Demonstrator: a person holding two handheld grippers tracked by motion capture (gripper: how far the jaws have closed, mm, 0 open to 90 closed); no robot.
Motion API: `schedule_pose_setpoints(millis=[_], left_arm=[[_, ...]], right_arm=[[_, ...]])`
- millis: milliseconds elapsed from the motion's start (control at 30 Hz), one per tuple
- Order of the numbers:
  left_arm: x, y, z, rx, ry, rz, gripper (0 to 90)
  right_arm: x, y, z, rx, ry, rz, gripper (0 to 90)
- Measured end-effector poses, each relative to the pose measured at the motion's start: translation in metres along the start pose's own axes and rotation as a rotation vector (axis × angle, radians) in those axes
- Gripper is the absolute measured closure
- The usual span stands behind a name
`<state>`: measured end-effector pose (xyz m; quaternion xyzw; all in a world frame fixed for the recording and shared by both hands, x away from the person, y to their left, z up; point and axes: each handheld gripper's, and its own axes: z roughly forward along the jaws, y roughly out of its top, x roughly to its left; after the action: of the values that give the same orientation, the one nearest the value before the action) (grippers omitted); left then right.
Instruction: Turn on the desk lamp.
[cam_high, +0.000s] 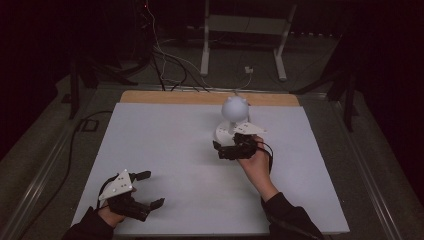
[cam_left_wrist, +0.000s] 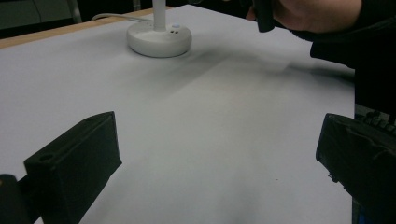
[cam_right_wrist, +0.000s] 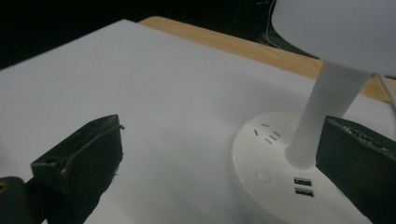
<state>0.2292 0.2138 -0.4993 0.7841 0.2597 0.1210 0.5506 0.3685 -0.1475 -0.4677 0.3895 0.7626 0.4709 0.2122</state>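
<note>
Lamp parts come first: a small white desk lamp (cam_high: 233, 120) stands toward the far middle of the white table top (cam_high: 165, 150), with a round globe-like head (cam_high: 235, 106) on a slim upright stem (cam_right_wrist: 327, 112) rising from a round flat base (cam_right_wrist: 275, 182). In the right gripper view the base carries a round button (cam_right_wrist: 263, 176), two small rectangular ports (cam_right_wrist: 303, 186) and a set of socket slots (cam_right_wrist: 266, 132) on its upper face. A thin white cable (cam_high: 240, 85) runs from behind the lamp off the far wooden edge (cam_high: 200, 97) of the table. The right gripper (cam_high: 231, 148) sits just beside the base on its near side, held in the person's right hand (cam_high: 255, 162); its jaws stand wide apart, one over bare table and the other close against the base and stem, clamping nothing. The left gripper (cam_high: 145, 189) rests well apart from the lamp at the near left corner of the table, in the left hand (cam_high: 112, 212), its jaws likewise spread with only bare white surface between them. From the left gripper view the lamp base (cam_left_wrist: 159, 39) shows far across the table, with the right hand's dark sleeve (cam_left_wrist: 336, 42) near it. Beyond the table, the dim floor holds tangled cables (cam_high: 165, 65) and the white legs of a stand (cam_high: 240, 45).
</note>
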Motion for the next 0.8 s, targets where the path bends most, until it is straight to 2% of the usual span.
schedule_pose_setpoints(millis=[33,200,300,433,467,533,567,633,700,733,800], left_arm=[[0.000,0.000,0.000,0.001,-0.002,-0.002,0.2],[0.000,0.000,0.000,0.003,-0.003,-0.001,0.2],[0.000,0.000,0.000,0.002,-0.005,-0.002,0.2],[0.000,0.000,0.000,0.004,-0.003,0.002,0.1],[0.000,0.000,0.000,0.004,-0.004,0.000,0.2],[0.000,0.000,0.000,0.004,-0.003,0.000,0.2],[0.000,0.000,0.000,0.005,-0.003,0.000,0.2],[0.000,0.000,0.001,0.006,-0.003,0.001,0.2],[0.000,0.000,0.001,0.005,-0.003,0.000,0.2],[0.000,0.000,0.001,0.004,-0.002,0.001,0.2],[0.000,0.000,0.001,0.007,-0.001,0.002,0.1]], right_arm=[[0.000,-0.003,0.004,0.015,-0.010,-0.020,0.6],[-0.005,-0.009,0.010,0.028,-0.012,-0.005,0.6],[-0.007,-0.011,0.012,0.043,-0.008,-0.014,0.6],[-0.009,-0.016,0.018,0.049,-0.045,-0.004,0.6],[-0.010,-0.017,0.019,0.050,-0.039,0.004,0.6],[-0.012,-0.019,0.020,0.059,-0.061,0.029,8.2],[-0.012,-0.019,0.020,0.059,-0.061,0.029,8.2],[-0.013,-0.019,0.019,0.065,-0.084,0.034,17.4],[-0.013,-0.019,0.019,0.063,-0.095,0.038,19.0],[-0.014,-0.018,0.018,0.073,-0.108,0.048,26.8],[-0.014,-0.017,0.017,0.069,-0.131,0.039,34.5]])
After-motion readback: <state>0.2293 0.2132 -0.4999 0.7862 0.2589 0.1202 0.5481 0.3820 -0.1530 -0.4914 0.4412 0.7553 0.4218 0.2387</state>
